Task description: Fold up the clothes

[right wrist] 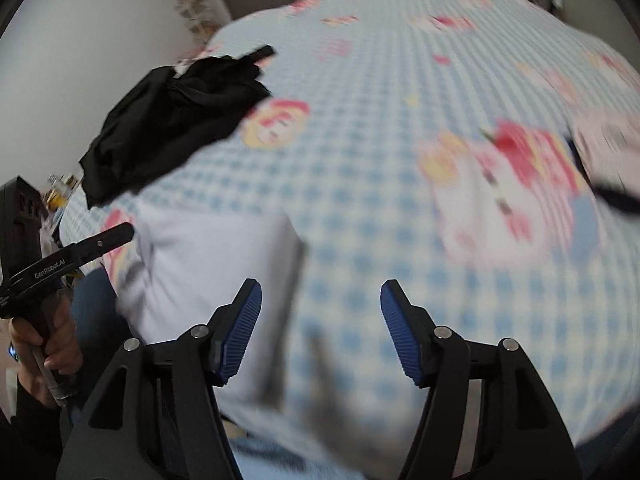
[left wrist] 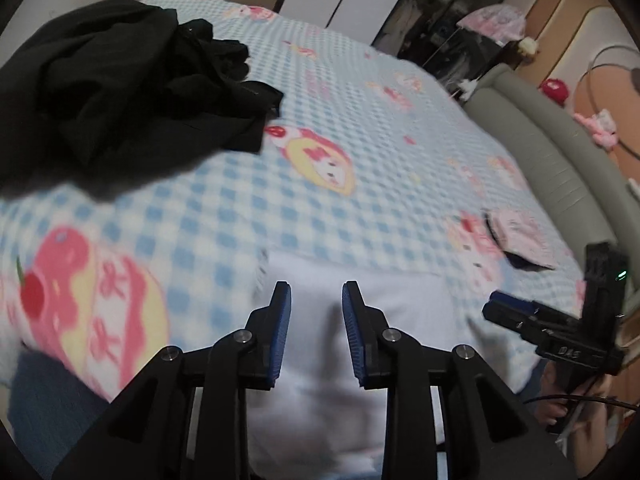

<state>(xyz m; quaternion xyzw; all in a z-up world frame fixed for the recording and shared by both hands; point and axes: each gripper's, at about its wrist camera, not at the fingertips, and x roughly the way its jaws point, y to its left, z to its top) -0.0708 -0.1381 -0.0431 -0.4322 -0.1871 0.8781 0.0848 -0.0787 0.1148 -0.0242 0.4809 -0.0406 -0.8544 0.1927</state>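
Left wrist view: left claw [left wrist: 316, 300] hangs over a white garment [left wrist: 360, 344] at the near edge of the bed [left wrist: 360, 140]; its blue pads stand a narrow way apart with nothing pinched between them
Right wrist view: right claw [right wrist: 321, 300] is spread fairly wide over the checked bedspread, just beside the white garment's [right wrist: 208, 264] edge, gripping nothing
White garment: lies flat as a roughly rectangular block with straight edges, which looks to me like a finished or nearly finished fold; motion blur hides any finer creases
Black clothes [left wrist: 120, 88]: a crumpled heap well apart from the white piece, toward the far side of the bed; unfolded
Pink patterned item [left wrist: 520, 240]: a small piece with a dark trim lies on the bed off to the right; too blurred to tell whether it is folded clothing
Progress: one garment appears done, the black heap is untouched, so I judge most of the work remains
Likely next: reaching across for the black heap, judging from both claws being empty
Writing: "GenRobot.AI" reads along the side of the left claw [right wrist: 80, 256] as seen from the right wrist; small characters on the right claw's [left wrist: 540, 320] body are too blurred to read
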